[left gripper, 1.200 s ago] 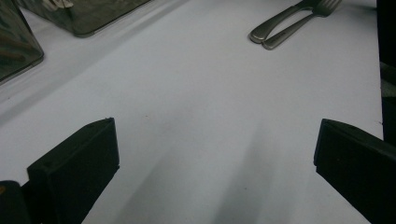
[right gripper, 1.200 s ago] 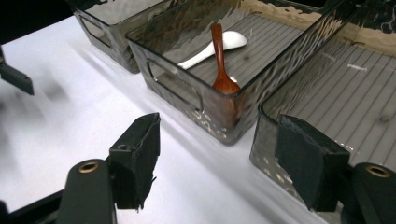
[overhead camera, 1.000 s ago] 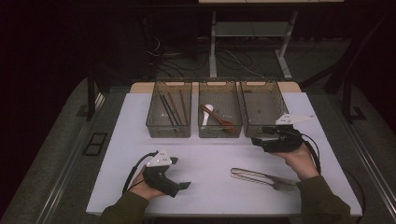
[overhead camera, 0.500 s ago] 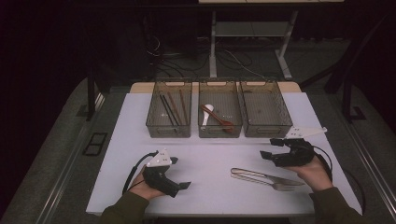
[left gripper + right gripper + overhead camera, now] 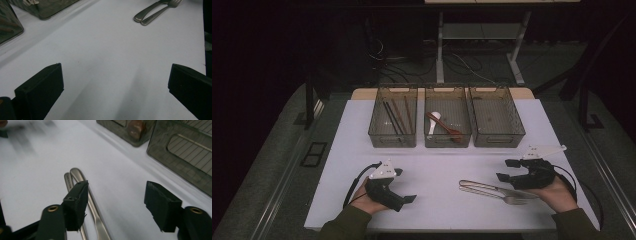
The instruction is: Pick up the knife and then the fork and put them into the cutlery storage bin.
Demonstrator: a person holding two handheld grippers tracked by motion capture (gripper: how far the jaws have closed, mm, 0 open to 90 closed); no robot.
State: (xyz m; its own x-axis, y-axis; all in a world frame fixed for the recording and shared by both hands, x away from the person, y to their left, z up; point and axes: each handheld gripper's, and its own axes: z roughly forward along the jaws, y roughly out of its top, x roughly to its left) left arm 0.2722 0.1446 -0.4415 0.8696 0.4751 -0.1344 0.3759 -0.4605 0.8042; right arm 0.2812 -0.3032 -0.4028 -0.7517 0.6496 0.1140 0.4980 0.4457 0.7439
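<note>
Forks (image 5: 499, 190), two of them lying side by side, rest on the table (image 5: 437, 170) just at 9 o'clock of the right gripper (image 5: 507, 170), handles pointing toward 9 o'clock. A second ago that gripper hung by the right bin (image 5: 495, 117); it has come back and down to the forks, and its jaws have just been closing a little, though they stand spread with nothing pinched. In the right gripper view one pad (image 5: 76, 203) hovers over the handles and the other is off to the side, so my guess is a pickup comes next. The left gripper (image 5: 406, 200) rests at 7 o'clock on the table, spread and empty, unmoved since then

Forks are polished steel, slim, with rounded handle ends. Pads are matte black blocks. The table is smooth and white. Three bins of smoky clear plastic with ribbed floors sit at 12 o'clock: dark chopsticks (image 5: 393, 115) in the left bin (image 5: 393, 138), a white spoon (image 5: 433, 122) and a brown one (image 5: 448, 129) in the middle bin (image 5: 447, 140)
</note>
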